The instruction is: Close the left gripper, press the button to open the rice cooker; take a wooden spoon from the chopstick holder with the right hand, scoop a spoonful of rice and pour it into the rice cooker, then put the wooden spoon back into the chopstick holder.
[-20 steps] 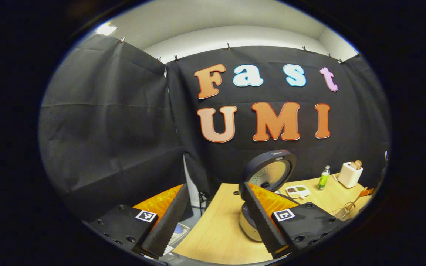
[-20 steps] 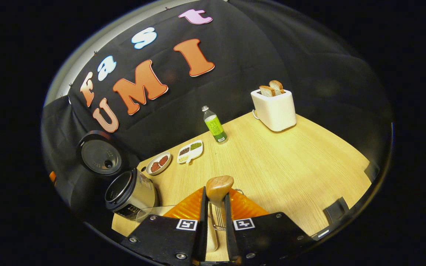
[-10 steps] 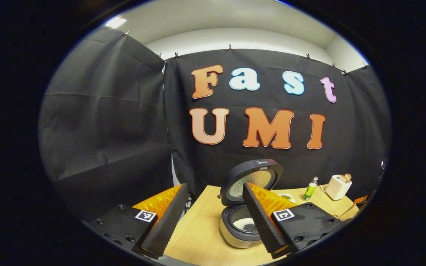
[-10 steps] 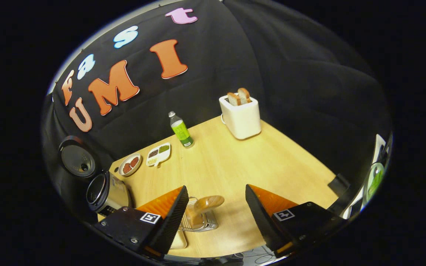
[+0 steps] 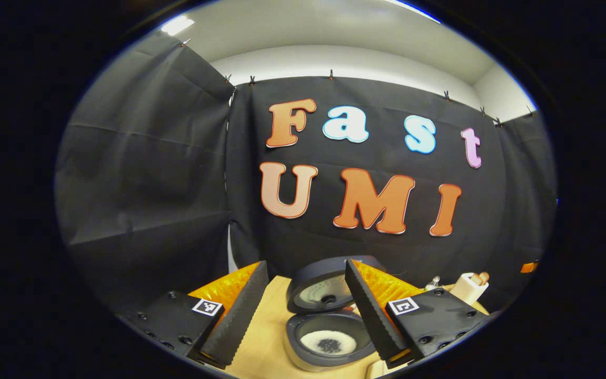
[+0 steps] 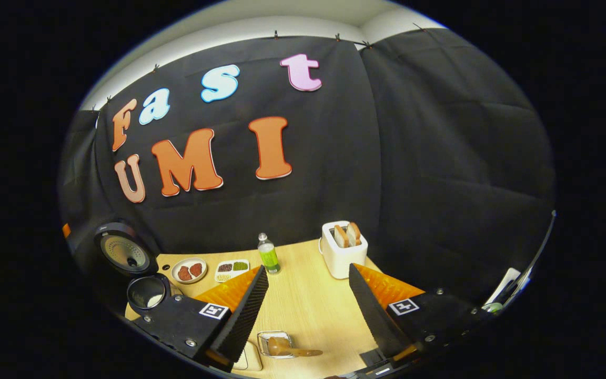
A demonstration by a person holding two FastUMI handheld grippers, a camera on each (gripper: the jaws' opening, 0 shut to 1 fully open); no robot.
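Starting at the left, the left gripper (image 5: 303,310) is hovering with its jaws standing wide apart and nothing between them, touching nothing. Just ahead of it and below, framed in the gap between its fingers, the rice cooker (image 5: 329,342) is sitting with its lid (image 5: 324,287) tipped up behind the pot, and a patch of white rice with a dark spot in it is lying in the bottom of the bowl. In the right gripper view the same rice cooker (image 6: 148,292) is standing well off to the left of the right gripper (image 6: 305,310), at the table (image 6: 308,300) edge. The right gripper is likewise spread wide and gripping nothing. Directly below and between its fingers, close in front, the wire chopstick holder (image 6: 275,343) is resting on the table with the wooden spoon (image 6: 290,348) lying in it, the spoon's long axis running roughly crosswise to the fingers, one end pointing toward the gripper's right. So the spoon is by far nearer the right gripper, and judging from how things lie, the spoon is already back in its holder and little or nothing of the task is left. Beyond the fingers a green bottle (image 6: 269,255) and a toaster (image 6: 342,252) are standing farther back.
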